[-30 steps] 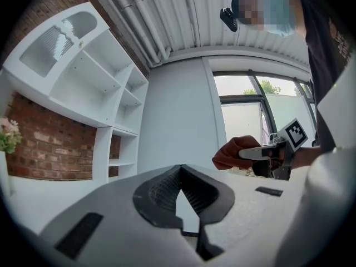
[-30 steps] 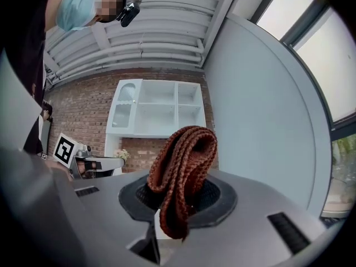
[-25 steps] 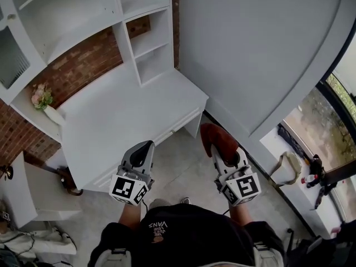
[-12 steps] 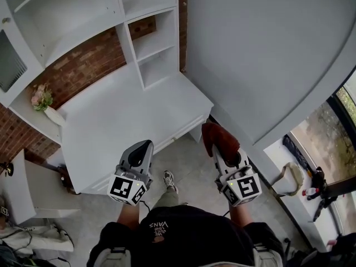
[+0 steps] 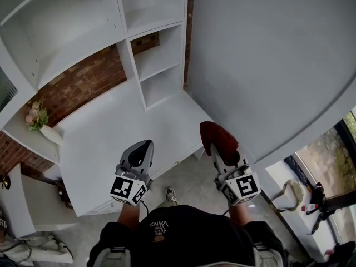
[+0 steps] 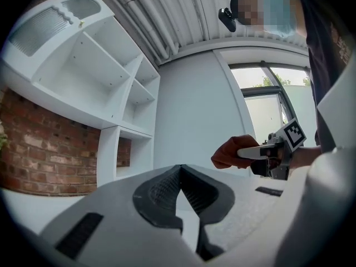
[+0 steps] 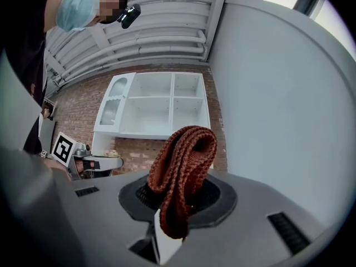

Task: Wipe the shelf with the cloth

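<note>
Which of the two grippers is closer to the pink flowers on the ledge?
Left. The left gripper is over the front edge of the desk, right of the flowers; the right gripper, holding the cloth, is farther right.

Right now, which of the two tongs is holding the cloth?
The right tongs: a folded rust-red cloth is clamped between them. The left tongs are closed with nothing between them.

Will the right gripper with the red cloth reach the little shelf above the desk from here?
Probably not yet. The right gripper, shut on the cloth, hangs near the desk's front corner; the shelf sits at its back. Nothing blocks the way, so a step closer should do.
</note>
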{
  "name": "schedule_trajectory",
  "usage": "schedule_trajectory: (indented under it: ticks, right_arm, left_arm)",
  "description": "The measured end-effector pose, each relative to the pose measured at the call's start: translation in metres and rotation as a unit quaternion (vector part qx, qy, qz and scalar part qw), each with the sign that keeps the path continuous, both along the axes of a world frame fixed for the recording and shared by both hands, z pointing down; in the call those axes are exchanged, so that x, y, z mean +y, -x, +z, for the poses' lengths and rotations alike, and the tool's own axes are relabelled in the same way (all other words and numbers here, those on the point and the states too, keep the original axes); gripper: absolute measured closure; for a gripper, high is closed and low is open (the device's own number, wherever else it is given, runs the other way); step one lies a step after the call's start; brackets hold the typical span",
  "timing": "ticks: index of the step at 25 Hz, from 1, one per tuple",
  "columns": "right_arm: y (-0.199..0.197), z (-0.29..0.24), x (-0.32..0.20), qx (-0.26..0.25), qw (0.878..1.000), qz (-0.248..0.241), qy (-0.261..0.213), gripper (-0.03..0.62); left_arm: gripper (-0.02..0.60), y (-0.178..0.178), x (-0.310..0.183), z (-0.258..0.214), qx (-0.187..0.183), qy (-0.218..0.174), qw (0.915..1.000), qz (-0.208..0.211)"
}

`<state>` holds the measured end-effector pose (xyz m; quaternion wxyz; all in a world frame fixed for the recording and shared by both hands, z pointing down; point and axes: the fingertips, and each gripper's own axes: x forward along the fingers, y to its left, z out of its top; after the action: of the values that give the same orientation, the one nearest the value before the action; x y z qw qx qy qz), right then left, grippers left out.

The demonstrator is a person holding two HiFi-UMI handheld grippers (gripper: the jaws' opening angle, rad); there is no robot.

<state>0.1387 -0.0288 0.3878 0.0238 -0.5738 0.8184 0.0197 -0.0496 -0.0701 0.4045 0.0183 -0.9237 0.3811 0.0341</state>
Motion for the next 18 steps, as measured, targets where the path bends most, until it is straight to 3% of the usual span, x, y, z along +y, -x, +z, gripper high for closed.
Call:
schedule_trajectory:
  ticks: [11, 18]
  right_arm:
    - [0.034, -0.014, -0.110, -0.015, 0.999, -0.025, -0.018, 0.502]
    - [0.043, -0.019, -0.166, 0.009, 0.999, -0.030, -0.021, 0.502]
  left_arm:
    - [0.575, 0.033, -0.098, -0.007, 0.003, -0.002, 0.9999, -0.015]
    - [0.575, 0.046, -0.139, -0.004, 0.005, 0.001, 0.9997, -0.024]
